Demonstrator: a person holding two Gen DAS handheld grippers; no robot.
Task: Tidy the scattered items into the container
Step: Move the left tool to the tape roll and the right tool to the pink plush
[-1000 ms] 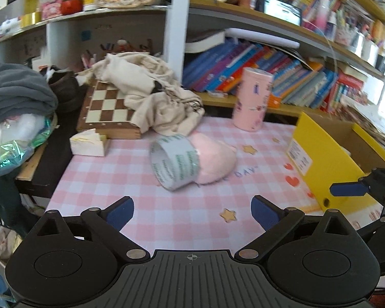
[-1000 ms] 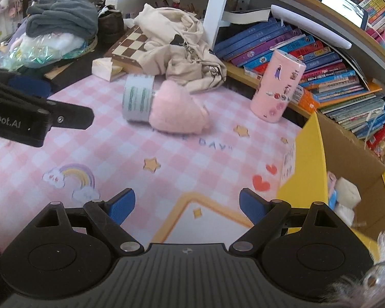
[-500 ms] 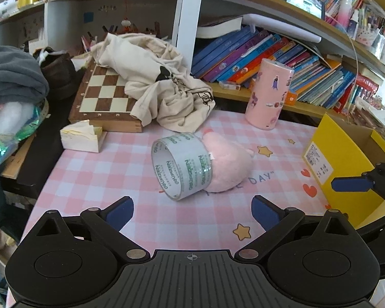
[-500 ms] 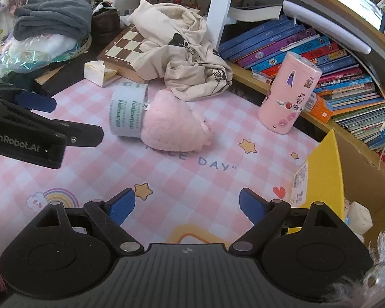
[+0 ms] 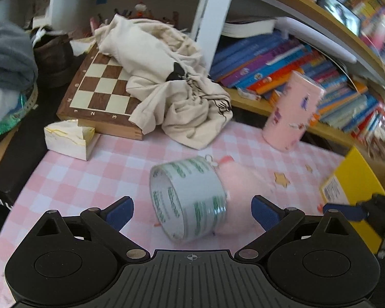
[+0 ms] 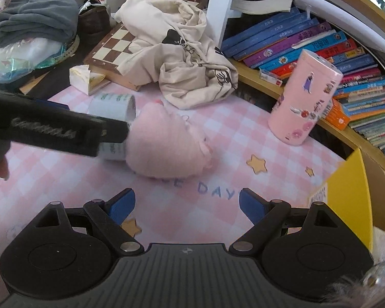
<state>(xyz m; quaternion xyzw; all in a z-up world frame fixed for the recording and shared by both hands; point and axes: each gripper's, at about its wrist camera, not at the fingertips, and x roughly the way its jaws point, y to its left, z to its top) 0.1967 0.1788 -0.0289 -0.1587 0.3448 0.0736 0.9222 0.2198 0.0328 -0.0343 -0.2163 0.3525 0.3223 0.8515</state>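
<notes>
1. The left gripper [image 5: 192, 211] stands with its jaws wide apart and nothing clamped; its blue pads [image 5: 120, 210] flank open space.
2. The tape roll [image 5: 188, 200] lies on its side on the pink-checked bench [image 5: 110, 169], directly ahead of the left gripper and between the lines of its two fingers, no pad touching it.
3. The pink plush toy [image 6: 164, 146] lies touching the far-right side of the tape roll as seen from the left gripper.
4. The right gripper [image 6: 187, 206] also has its jaws spread wide and holds nothing.
5. From the right gripper, the plush toy lies ahead and slightly left, apart from the fingertips; the tape roll sits beyond it to the left, partly hidden by the left gripper's black finger.
6. The yellow container [image 6: 346, 200] stands to the right of the right gripper, just beside its right finger; in the left wrist view it lies at the far right.
7. A pink cylindrical tin [image 6: 304, 97] stands upright ahead and right of both grippers.
8. A cream garment [image 5: 174, 87] lies well ahead, draped over a chessboard [image 5: 100, 87].
9. The left wrist view is motion-blurred.
</notes>
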